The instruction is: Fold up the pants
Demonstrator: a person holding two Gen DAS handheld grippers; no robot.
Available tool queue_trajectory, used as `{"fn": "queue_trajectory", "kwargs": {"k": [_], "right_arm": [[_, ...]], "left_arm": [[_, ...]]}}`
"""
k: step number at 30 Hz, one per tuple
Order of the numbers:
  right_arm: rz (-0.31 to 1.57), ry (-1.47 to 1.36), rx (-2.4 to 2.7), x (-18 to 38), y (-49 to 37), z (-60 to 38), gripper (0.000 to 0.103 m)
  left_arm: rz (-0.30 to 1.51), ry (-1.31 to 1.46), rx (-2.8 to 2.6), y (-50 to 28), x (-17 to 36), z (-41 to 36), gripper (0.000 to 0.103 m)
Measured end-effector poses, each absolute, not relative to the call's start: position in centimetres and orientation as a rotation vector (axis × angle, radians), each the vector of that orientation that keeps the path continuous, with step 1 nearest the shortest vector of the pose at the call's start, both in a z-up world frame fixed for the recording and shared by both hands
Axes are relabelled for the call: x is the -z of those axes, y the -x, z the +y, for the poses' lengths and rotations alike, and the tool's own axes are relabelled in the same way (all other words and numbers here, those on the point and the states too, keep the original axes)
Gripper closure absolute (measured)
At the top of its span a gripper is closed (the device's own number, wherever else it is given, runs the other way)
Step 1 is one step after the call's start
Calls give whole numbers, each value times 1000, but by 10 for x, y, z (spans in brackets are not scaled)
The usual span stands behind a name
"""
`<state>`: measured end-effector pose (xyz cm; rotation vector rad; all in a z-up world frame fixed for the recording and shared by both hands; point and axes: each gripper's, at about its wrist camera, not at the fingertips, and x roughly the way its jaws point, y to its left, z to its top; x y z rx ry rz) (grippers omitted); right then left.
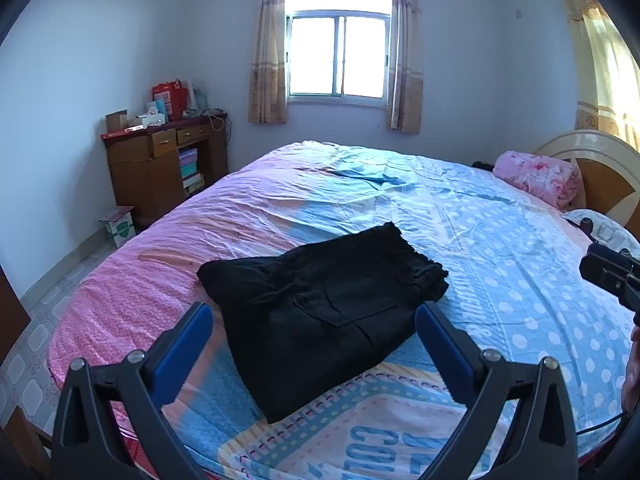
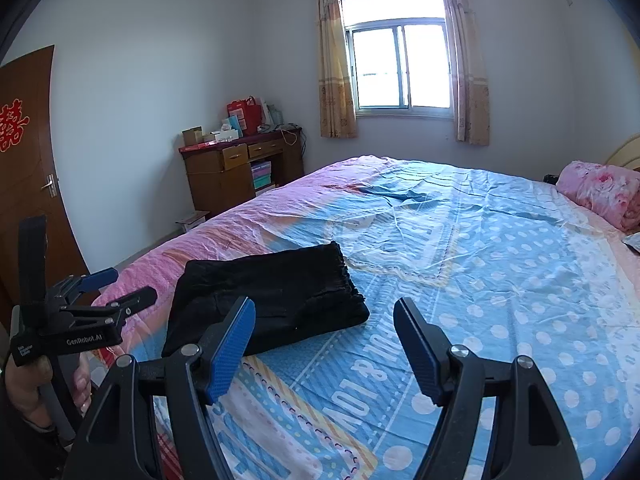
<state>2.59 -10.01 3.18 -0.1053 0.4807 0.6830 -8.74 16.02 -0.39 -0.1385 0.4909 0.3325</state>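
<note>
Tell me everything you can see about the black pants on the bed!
The pants are plain black, soft-looking cloth, folded into a flat, thick bundle. A patch pocket shows on top, and a gathered, ruffly edge lies at the far end. They rest near the foot of the bed on the pink and blue sheet, set at a slant. Nothing holds them: the left gripper and right gripper are both open and do not touch them.

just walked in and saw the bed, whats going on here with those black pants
A person holds a hand-held gripper in each hand over a bed with a pink and blue printed sheet. The black pants lie on the sheet, already folded into a compact bundle. Neither gripper touches them: the left hand-held gripper hangs open above the bundle, and the right hand-held gripper is open too, just to the right of it. The folding looks done or nearly so.
</note>
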Motion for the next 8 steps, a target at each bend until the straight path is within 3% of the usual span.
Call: {"fn": "queue_trajectory", "kwargs": {"k": [8], "right_arm": [[491,101,-680,-31,-24,-103,30]], "left_arm": [[465,126,-314,90,0,156,0]]}}
